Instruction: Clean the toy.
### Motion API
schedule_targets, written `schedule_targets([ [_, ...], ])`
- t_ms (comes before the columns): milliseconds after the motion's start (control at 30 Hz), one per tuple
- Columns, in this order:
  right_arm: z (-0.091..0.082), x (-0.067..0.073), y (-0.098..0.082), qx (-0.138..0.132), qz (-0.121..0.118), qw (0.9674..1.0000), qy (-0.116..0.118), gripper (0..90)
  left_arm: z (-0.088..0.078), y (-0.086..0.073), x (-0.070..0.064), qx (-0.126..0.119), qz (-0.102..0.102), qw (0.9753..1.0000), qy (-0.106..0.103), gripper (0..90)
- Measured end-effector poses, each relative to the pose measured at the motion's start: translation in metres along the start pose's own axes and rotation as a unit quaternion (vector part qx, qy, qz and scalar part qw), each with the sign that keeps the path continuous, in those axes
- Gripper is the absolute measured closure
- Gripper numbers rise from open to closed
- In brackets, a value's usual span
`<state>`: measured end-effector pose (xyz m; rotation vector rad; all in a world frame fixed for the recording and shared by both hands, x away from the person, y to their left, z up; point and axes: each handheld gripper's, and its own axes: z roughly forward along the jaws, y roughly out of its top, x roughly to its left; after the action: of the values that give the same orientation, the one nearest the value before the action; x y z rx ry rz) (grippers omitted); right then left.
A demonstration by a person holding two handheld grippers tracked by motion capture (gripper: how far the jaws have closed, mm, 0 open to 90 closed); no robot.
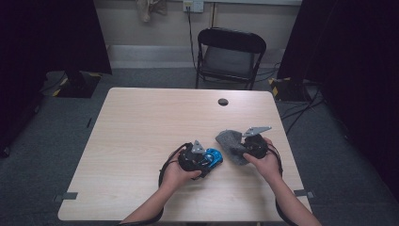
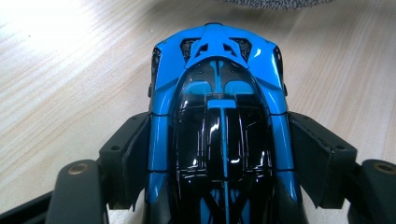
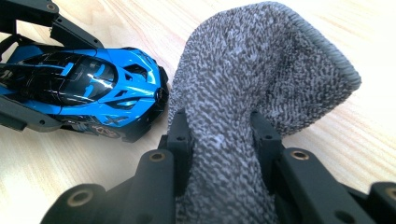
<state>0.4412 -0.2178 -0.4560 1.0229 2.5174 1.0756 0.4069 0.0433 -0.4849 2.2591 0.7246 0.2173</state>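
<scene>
Left gripper (image 2: 219, 154) clamps the blue toy car (image 2: 219, 116) across its flanks at mid-body, pads flat on both sides. Right gripper (image 3: 222, 140) is clenched on a bunched fold of the grey knit cloth (image 3: 261, 70).

Positions in the high view, table centre as dial: car (image 1: 212, 157) at about 5 o'clock, near the front edge of the table (image 1: 141, 122); cloth (image 1: 230, 143) at roughly 4 o'clock, just beside the car's nose, possibly touching.

Handling, as judged:
- Car: rigid, glossy shell, likely slippery; small and probably light. Side grip at the doors looks like the right hold; avoid thin rear bodywork.
- Cloth: soft, limp, grippy knit. Pinch a gathered fold; it'll drape and drag.
</scene>
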Motion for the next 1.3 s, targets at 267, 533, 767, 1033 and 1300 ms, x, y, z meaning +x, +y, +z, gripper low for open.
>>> schedule_targets([
  [267,0.000,0.000,0.000,-0.001,0.002,1.0000,0.001,68.0,-0.005,0.003,0.006,-0.027,-0.024,0.9993,-0.011,24.8],
  [533,0.003,0.002,0.000,0.000,0.001,1.0000,0.002,68.0,-0.009,0.000,0.008,-0.029,-0.030,0.9990,-0.013,24.2],
  [767,0.002,0.003,0.003,-0.002,0.000,1.0000,0.002,67.9,-0.016,0.002,0.010,-0.032,-0.028,0.9990,-0.014,23.3],
  [1033,-0.002,0.006,0.010,-0.002,-0.002,1.0000,0.002,67.9,-0.039,-0.002,0.019,-0.035,-0.037,0.9986,-0.014,22.7],
  [1300,-0.005,0.013,0.024,-0.007,-0.008,0.9999,0.005,67.8,-0.072,-0.022,0.033,-0.049,-0.049,0.9976,-0.004,20.5],
])
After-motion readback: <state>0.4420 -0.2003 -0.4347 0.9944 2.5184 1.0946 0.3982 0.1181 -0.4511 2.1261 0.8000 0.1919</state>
